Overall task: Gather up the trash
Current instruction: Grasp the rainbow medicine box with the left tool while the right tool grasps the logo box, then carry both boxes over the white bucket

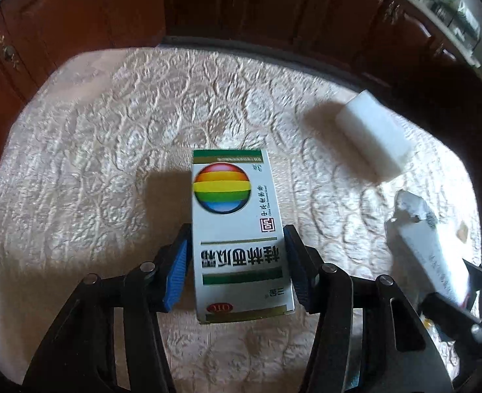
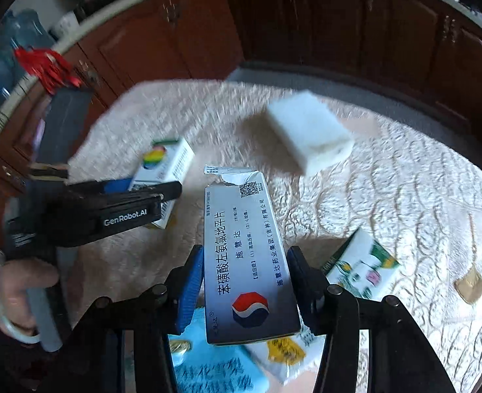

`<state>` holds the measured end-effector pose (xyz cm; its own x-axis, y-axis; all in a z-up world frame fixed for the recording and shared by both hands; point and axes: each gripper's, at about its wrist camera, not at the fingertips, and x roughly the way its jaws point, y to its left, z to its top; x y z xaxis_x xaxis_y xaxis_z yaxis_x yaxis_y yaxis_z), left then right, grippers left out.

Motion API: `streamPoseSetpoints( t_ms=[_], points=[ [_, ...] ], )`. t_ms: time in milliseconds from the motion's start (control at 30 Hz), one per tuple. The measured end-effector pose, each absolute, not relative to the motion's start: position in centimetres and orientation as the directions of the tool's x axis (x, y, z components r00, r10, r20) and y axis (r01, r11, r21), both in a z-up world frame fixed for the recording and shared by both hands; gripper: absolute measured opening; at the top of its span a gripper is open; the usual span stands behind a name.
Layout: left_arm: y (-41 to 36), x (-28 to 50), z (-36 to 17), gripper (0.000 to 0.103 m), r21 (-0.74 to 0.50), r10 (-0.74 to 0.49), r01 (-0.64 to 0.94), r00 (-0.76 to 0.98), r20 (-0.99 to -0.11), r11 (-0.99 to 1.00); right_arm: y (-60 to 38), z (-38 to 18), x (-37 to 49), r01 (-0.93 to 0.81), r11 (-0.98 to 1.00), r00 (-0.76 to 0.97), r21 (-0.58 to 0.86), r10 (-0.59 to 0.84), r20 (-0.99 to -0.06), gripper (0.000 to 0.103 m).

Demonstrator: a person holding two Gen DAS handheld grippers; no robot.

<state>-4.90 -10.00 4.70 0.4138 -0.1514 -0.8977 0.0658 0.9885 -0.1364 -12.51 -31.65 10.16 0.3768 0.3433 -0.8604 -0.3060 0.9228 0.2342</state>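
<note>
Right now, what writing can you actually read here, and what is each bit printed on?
"桂林西瓜霜" and "OTC": rainbow box between the left gripper pads.
"苯磺酸左氨氯地平片", "施慧达": torn box in the right gripper.
"GenRobot.AI": the left gripper's body.
Smaller print and the packets below: too blurred.

Left hand-held gripper (image 1: pixel 237 255) with blue pads closed against a rainbow-marked box (image 1: pixel 237 229) on the cream embossed tabletop (image 1: pixel 93 163); white foam block (image 1: pixel 372 140) lies apart at right.

Each wrist view looks steeply down along its own fingers, close above the quilted table (image 1: pixel 93 163); both share the white foam block (image 1: pixel 372 140) and wooden cabinets (image 2: pixel 339 16) behind.
</note>
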Motion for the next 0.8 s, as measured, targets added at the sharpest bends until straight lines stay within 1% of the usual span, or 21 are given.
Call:
streamPoseSetpoints(
  t_ms=[100, 200, 367, 600, 800],
  points=[
    [-10.3, -6.5, 6.5, 0.052, -0.110, -0.145, 0.102, 0.460, -0.876, 0.989, -33.2, 11.6, -14.2, -0.292, 0.921, 0.416, 0.257, 0.364, -0.833, 0.049],
    [-11.0, -8.2, 8.0, 0.051, -0.110, -0.162, 0.132, 0.496, -0.853, 0.985, -35.0, 12.3, -15.8, -0.262, 0.925, 0.448, 0.277, 0.370, -0.814, 0.049],
    [-13.7, -11.1, 10.5, 0.050, -0.128, -0.218, 0.201, 0.530, -0.820, 0.971, -37.5, 13.1, -17.7, -0.214, 0.931, 0.485, 0.296, 0.365, -0.795, 0.049],
    [-19.9, -14.3, 14.3, 0.050, -0.136, -0.303, 0.320, 0.558, -0.773, 0.937, -42.2, 15.0, -20.6, -0.133, 0.943, 0.557, 0.306, 0.327, -0.763, 0.049],
    [-24.8, -16.0, 15.7, 0.050, -0.126, -0.347, 0.397, 0.553, -0.757, 0.909, -46.8, 16.2, -23.2, -0.052, 0.949, 0.605, 0.312, 0.278, -0.746, 0.049]
  ],
)
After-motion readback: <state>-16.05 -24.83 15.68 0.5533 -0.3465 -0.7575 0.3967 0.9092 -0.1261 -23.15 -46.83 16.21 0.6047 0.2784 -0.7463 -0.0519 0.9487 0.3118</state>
